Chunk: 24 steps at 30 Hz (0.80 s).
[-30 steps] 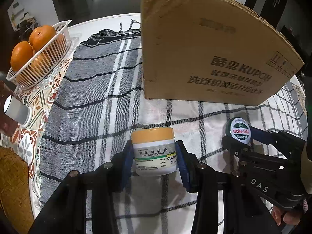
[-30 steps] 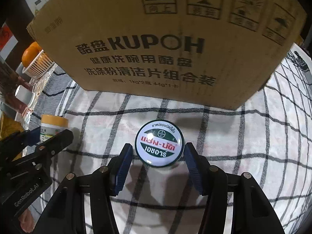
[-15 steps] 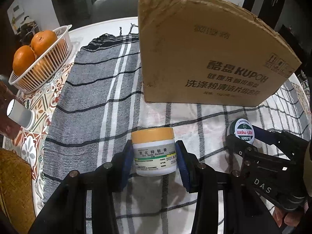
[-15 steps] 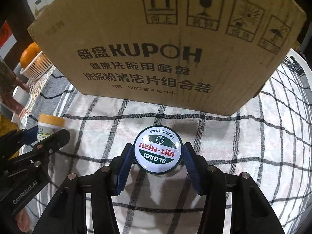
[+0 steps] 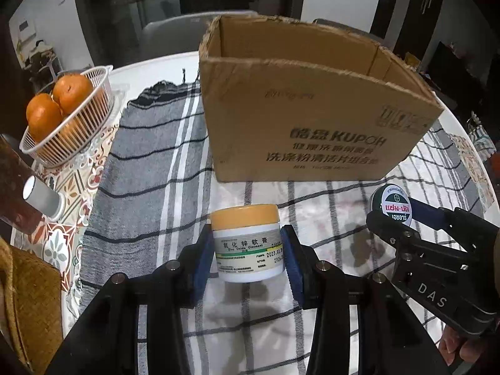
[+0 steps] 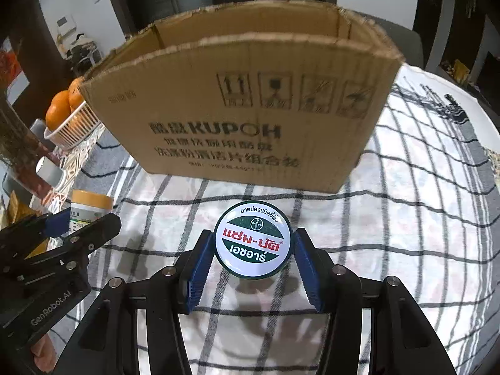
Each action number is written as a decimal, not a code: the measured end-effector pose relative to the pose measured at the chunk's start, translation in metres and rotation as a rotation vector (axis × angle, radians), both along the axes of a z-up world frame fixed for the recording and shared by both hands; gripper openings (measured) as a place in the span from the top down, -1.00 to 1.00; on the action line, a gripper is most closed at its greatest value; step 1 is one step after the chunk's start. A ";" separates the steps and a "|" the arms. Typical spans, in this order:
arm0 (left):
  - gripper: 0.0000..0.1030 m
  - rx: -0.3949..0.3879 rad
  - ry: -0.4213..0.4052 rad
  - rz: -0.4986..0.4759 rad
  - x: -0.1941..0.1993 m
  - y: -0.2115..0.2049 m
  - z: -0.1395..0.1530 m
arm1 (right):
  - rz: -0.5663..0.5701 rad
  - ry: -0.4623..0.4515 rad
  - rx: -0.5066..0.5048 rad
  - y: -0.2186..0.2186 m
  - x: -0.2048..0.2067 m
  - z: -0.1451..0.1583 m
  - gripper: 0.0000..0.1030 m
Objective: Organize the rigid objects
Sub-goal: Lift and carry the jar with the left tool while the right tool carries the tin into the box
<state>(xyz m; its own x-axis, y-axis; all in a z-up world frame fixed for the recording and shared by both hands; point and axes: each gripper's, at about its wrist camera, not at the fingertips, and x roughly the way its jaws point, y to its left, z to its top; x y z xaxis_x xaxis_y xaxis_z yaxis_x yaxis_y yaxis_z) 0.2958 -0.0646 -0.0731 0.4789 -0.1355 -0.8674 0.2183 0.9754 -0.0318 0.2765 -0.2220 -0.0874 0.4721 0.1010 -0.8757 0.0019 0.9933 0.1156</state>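
My left gripper [image 5: 247,250] is shut on a white ointment jar [image 5: 248,247] with a yellow lid and holds it above the checked cloth. My right gripper [image 6: 253,250] is shut on a round green tin [image 6: 253,243] with a white, red and green lid, also lifted off the cloth. The open brown cardboard box [image 5: 312,118] stands just beyond both; its top opening shows in both views [image 6: 250,93]. In the left wrist view the right gripper with the tin [image 5: 392,206] is at the right. In the right wrist view the left gripper with the jar [image 6: 89,209] is at the left.
A white basket of oranges [image 5: 65,115] stands at the far left on a patterned mat. A grey cylinder [image 5: 42,198] lies left of the cloth by a dark object. A woven brown thing [image 5: 28,300] is at the near left. A grey chair [image 5: 175,34] stands behind the table.
Both grippers have risen with the jar and the tin held in them. The box's open top, hidden a second ago, now shows in both views.
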 end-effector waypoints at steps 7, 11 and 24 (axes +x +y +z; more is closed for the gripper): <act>0.18 -0.015 -0.054 -0.018 -0.010 -0.004 0.025 | -0.024 -0.057 0.001 -0.008 -0.010 0.026 -0.03; 0.18 -0.026 -0.089 -0.025 -0.015 -0.006 0.040 | -0.035 -0.087 0.002 -0.013 -0.016 0.041 -0.03; 0.18 -0.062 -0.193 -0.049 -0.026 -0.007 0.086 | -0.052 -0.196 0.006 -0.017 -0.032 0.092 -0.03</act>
<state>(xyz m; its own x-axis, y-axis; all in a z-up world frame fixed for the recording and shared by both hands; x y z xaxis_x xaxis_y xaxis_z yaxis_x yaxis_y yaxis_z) 0.2703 -0.0719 0.0133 0.6271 -0.2129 -0.7493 0.2737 0.9608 -0.0440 0.2443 -0.2390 0.0043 0.6384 0.0767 -0.7659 0.0303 0.9917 0.1246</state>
